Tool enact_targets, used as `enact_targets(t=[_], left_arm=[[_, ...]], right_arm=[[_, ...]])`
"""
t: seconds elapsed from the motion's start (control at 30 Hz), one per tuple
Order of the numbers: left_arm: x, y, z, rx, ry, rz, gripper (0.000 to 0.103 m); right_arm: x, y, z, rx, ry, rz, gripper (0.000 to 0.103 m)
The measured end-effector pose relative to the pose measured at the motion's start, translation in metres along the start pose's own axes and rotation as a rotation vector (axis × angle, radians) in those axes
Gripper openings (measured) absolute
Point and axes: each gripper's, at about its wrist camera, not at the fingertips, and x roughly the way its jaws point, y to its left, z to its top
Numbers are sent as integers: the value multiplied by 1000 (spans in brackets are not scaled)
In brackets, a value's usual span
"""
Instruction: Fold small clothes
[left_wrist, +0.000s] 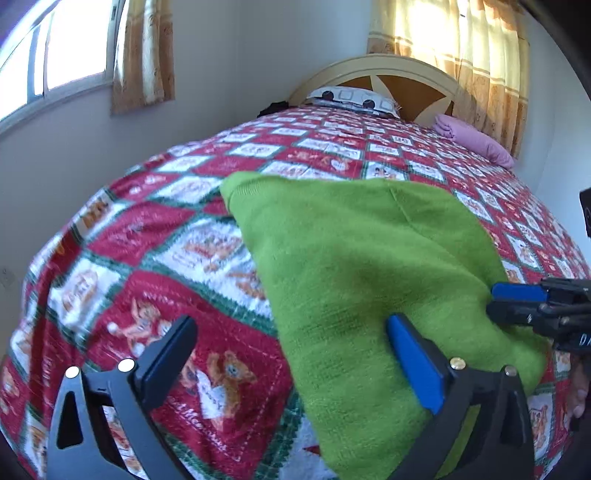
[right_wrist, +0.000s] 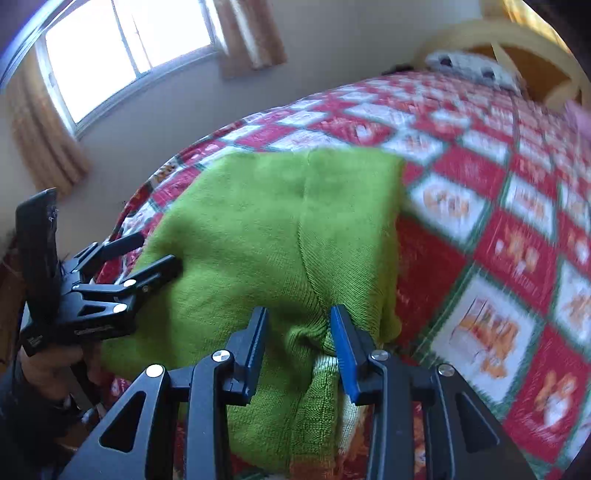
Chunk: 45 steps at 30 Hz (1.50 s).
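The bed (left_wrist: 221, 206) is spread with a quilt (left_wrist: 155, 302) of red and white squares edged in green, some showing teddy bears. A green knitted garment (left_wrist: 351, 258) lies flat on its near part. By the headboard (left_wrist: 388, 70) lie a black-and-white patterned pillow (left_wrist: 351, 98) and a folded pink cloth (left_wrist: 472, 138).

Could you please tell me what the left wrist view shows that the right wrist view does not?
Only the left wrist view shows the folded pink cloth near the headboard. Only the right wrist view shows green fabric bunched between the right gripper fingers. Both show the green knitted garment on the red-and-white patterned quilt, the patterned pillow, and the open left gripper.
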Motion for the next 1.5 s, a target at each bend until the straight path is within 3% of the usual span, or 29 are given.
enact_targets(t=[0.1, 0.23, 0.37, 0.43, 0.53, 0.77, 1.5], left_arm=[[-2, 6, -1, -55, 22, -34, 103], [-37, -2, -1, -2, 0, 16, 103], [-84, -13, -1, 64, -84, 23, 103], [-106, -19, 0, 79, -133, 12, 103], [-127, -24, 4, 92, -177, -2, 103], [-151, -32, 8, 114, -240, -31, 103], [-150, -37, 2, 106, -225, -32, 103]], right_arm=[[-4, -5, 0, 43, -5, 22, 37], [-36, 14, 0, 43, -24, -56, 37], [-91, 44, -3, 30, -167, -98, 62], [-115, 57, -7, 27, -241, -120, 68], [-138, 75, -14, 29, -293, -153, 68], [-154, 93, -29, 41, -321, -162, 68], [-165, 103, -44, 42, -352, -152, 68]])
